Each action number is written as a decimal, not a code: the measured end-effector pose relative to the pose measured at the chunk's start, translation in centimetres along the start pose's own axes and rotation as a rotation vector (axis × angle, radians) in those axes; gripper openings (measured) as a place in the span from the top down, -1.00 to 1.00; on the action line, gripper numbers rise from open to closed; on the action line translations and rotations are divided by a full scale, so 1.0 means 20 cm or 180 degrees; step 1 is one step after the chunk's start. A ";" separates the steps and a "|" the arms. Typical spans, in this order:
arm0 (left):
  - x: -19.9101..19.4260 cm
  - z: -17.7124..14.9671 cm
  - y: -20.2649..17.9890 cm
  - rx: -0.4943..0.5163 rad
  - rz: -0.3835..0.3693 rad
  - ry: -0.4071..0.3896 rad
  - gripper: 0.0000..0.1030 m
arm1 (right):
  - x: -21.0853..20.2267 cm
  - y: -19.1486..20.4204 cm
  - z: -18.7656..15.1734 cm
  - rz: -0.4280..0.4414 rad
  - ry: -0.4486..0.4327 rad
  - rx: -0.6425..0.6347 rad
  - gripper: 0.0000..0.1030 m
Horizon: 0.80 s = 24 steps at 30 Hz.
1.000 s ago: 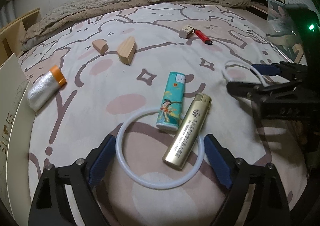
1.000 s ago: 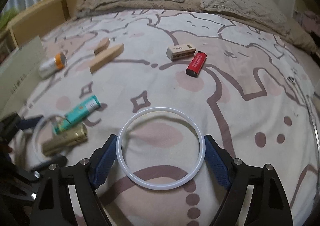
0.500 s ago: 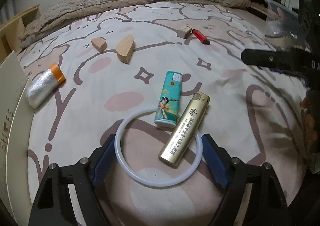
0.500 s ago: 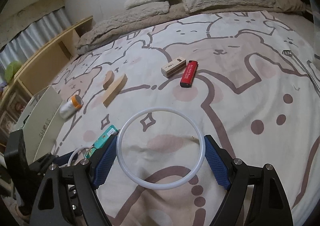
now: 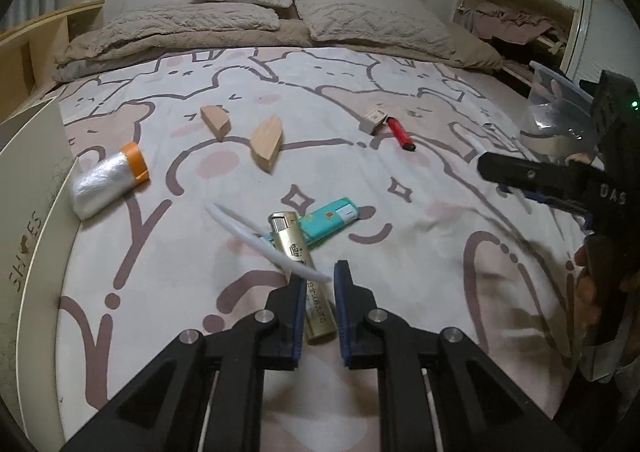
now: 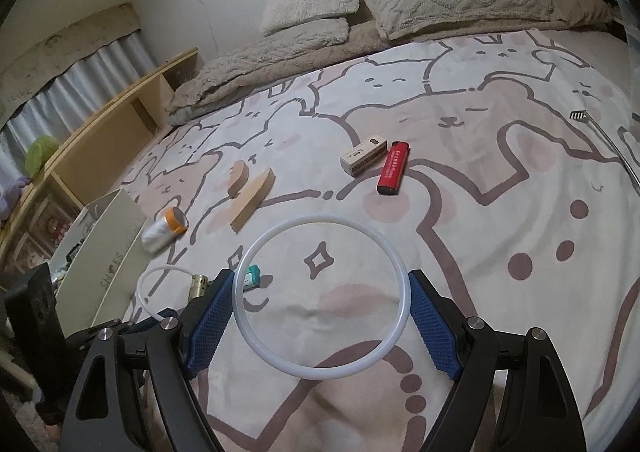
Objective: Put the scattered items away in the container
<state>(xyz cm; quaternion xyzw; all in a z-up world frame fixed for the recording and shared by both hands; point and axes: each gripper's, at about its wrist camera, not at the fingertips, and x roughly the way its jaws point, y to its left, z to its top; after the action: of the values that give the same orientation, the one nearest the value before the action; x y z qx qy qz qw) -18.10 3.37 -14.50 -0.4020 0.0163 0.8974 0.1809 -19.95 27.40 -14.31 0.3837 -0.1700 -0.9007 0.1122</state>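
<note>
left gripper [image 5: 319, 294] jaws clamped on gold lighter [image 5: 305, 268], its top sticking out past jaw tips. teal lighter [image 5: 330, 221] just beyond tips, on bed [image 5: 360, 99]. right gripper [image 6: 321, 318] jaws wide, white ring [image 6: 321, 298] spanning between pads. red lighter [image 6: 393, 168] and small box [image 6: 363, 156] well ahead. clear container [image 5: 560, 119] far right of left jaws.
</note>
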 end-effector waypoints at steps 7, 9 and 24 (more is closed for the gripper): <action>0.04 -0.03 0.02 0.0038 0.0225 0.0117 -0.98 | 0.01 -0.01 0.00 0.0013 0.0047 0.0007 -0.65; 0.05 -0.04 0.03 0.0055 0.0311 0.0151 -0.98 | 0.02 -0.01 0.00 0.0015 0.0059 0.0012 -0.65; 0.16 0.02 -0.04 0.0874 0.0760 0.0234 -1.00 | 0.03 0.02 0.00 0.0139 0.0107 0.0004 -0.65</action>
<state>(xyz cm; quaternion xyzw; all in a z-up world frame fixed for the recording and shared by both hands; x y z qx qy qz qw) -20.06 5.18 -16.55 -0.4013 0.1929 0.8866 0.1255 -20.21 26.87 -14.55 0.3951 -0.1771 -0.8914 0.1344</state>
